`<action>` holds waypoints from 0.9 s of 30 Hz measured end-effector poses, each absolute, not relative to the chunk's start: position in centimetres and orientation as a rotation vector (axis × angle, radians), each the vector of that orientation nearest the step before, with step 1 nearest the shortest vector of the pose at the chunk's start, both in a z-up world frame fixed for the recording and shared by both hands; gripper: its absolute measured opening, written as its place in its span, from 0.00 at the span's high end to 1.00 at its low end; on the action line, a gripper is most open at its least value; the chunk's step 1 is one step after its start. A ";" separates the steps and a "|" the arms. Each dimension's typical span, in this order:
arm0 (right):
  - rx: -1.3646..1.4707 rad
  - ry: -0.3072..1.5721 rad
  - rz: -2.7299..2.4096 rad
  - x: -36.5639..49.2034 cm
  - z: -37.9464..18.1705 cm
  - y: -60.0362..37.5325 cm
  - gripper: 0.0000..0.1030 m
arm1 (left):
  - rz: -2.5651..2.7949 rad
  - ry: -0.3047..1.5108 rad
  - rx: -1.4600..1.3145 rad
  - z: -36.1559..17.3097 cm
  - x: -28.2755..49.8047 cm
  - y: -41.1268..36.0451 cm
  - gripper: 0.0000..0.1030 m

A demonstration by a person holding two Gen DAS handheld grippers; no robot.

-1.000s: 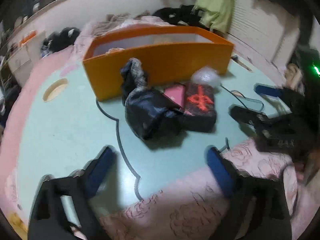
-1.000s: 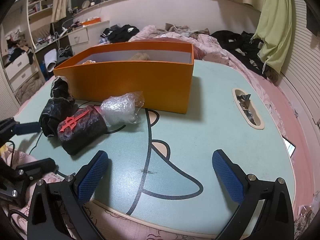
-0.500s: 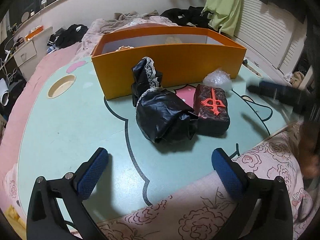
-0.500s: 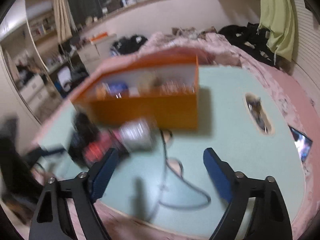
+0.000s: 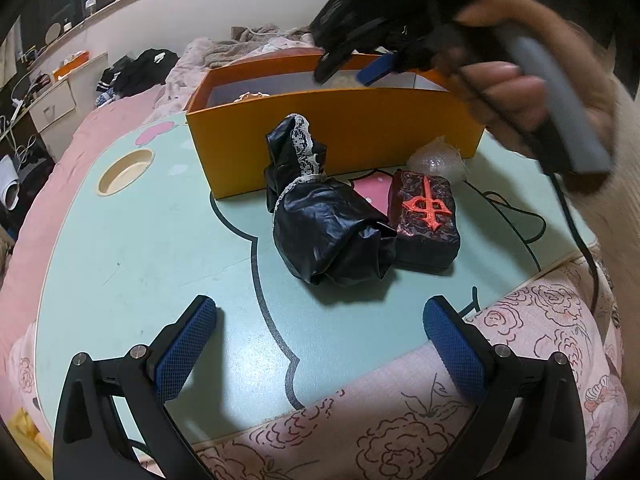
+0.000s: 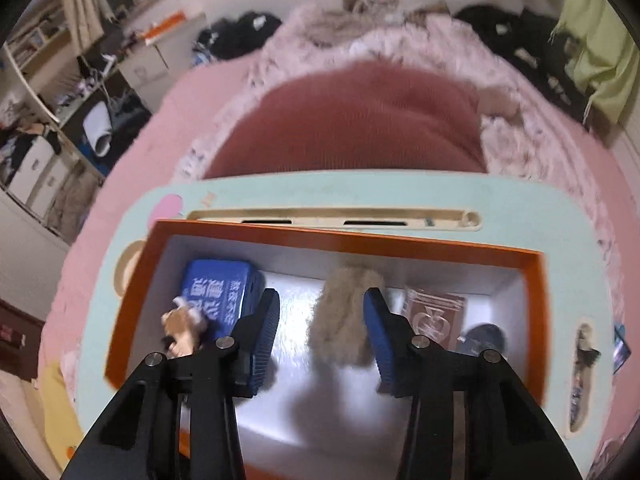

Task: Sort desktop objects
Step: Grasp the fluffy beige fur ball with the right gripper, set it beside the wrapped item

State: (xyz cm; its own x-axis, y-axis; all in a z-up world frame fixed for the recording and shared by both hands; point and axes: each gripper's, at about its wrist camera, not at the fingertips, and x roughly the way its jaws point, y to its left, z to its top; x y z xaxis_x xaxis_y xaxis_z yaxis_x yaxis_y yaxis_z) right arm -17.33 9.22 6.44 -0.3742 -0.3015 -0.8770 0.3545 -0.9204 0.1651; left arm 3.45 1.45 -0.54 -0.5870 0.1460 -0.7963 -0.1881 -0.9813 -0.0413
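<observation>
Right wrist view: the orange box (image 6: 536, 280) sits on the pale green table (image 6: 360, 192), and the right gripper (image 6: 322, 338) hangs above its white interior. Its jaws are closing. A tan furry item (image 6: 340, 320) lies in the box in line with the gap between the blue pads; whether the pads touch it cannot be told, since the view is blurred. Also inside the box are a blue pack with white lettering (image 6: 218, 292) at the left, a small brown plush toy (image 6: 186, 326) resting partly on it, a clear-wrapped brownish pack (image 6: 436, 312) at the right, and a dark round item (image 6: 484, 338) beside that.

Left wrist view: the left gripper (image 5: 318, 346) stands wide open over the near table edge, with nothing between its pads. Ahead of it lie a black bag with lace trim (image 5: 324, 220), a dark pouch with a red emblem (image 5: 426, 218) touching the bag's right side, and a clear plastic bundle (image 5: 438, 162) just behind the pouch, beside the box wall (image 5: 360, 132). A hand (image 5: 532, 92) at the upper right holds the other gripper over the box.
</observation>
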 end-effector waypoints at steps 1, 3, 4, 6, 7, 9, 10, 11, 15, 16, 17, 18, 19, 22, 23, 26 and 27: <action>1.484 0.109 -2.307 -17.7 5.9 9.2 0.58 | 2.642 0.070 -1.319 -0.5 3.5 1.5 0.00; 1.561 0.147 -2.262 -17.9 4.3 8.8 0.76 | 2.641 0.070 -1.319 -0.5 3.5 1.5 0.00; 1.600 0.141 -2.240 -18.0 3.5 9.0 0.79 | 2.640 0.071 -1.322 -0.6 3.5 1.5 0.00; 1.542 0.103 -2.253 -17.6 4.2 9.7 0.79 | 2.642 0.071 -1.317 -0.5 3.5 1.5 0.00; 1.499 0.106 -2.266 -17.3 4.7 10.1 0.79 | 2.641 0.067 -1.316 -0.5 3.5 1.4 0.00; 1.389 0.122 -2.312 -16.1 5.9 10.8 0.79 | 2.642 0.066 -1.315 -0.5 3.5 1.3 0.00; 1.324 0.118 -2.331 -15.2 6.8 11.3 0.79 | 2.642 0.064 -1.314 -0.5 3.4 1.3 0.00; 1.279 0.103 -2.339 -14.4 7.4 11.7 0.79 | 2.642 0.063 -1.315 -0.5 3.5 1.3 0.00; 1.062 0.017 -2.358 -9.7 10.5 14.9 0.79 | 2.644 0.062 -1.314 -0.5 3.4 1.3 0.00; 1.016 0.005 -2.366 -8.1 11.0 16.0 0.79 | 2.644 0.062 -1.314 -0.5 3.4 1.3 0.00; 0.988 0.004 -2.372 -6.7 11.1 16.7 0.79 | 2.644 0.062 -1.314 -0.5 3.4 1.3 0.00; 0.955 -0.007 -2.382 -5.1 11.2 17.9 0.79 | 2.644 0.062 -1.314 -0.5 3.4 1.3 0.00; 0.936 -0.019 -2.385 -3.9 11.2 18.5 0.79 | 2.644 0.062 -1.314 -0.5 3.4 1.3 0.00; 0.911 -0.071 -2.388 -0.7 9.9 20.9 0.79 | 2.644 0.063 -1.314 -0.5 3.4 1.3 0.00; 0.918 -0.076 -2.394 -0.2 9.1 21.5 0.79 | 2.643 0.063 -1.314 -0.5 3.4 1.2 0.00; 0.981 -0.059 -2.397 0.4 6.5 21.8 0.79 | 2.643 0.063 -1.313 -0.5 3.4 1.2 0.00; 1.011 -0.055 -2.391 0.3 5.6 21.6 0.79 | 2.642 0.064 -1.313 -0.5 3.4 1.2 0.00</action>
State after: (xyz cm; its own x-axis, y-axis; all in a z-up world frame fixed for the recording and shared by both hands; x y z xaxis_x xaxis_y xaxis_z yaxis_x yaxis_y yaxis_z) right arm 0.25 21.62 5.61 -0.5738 -0.4926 -0.6543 0.4621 -0.8543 0.2380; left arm 3.39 1.19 -0.49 -0.5896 0.1503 -0.7936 -0.1884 -0.9810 -0.0459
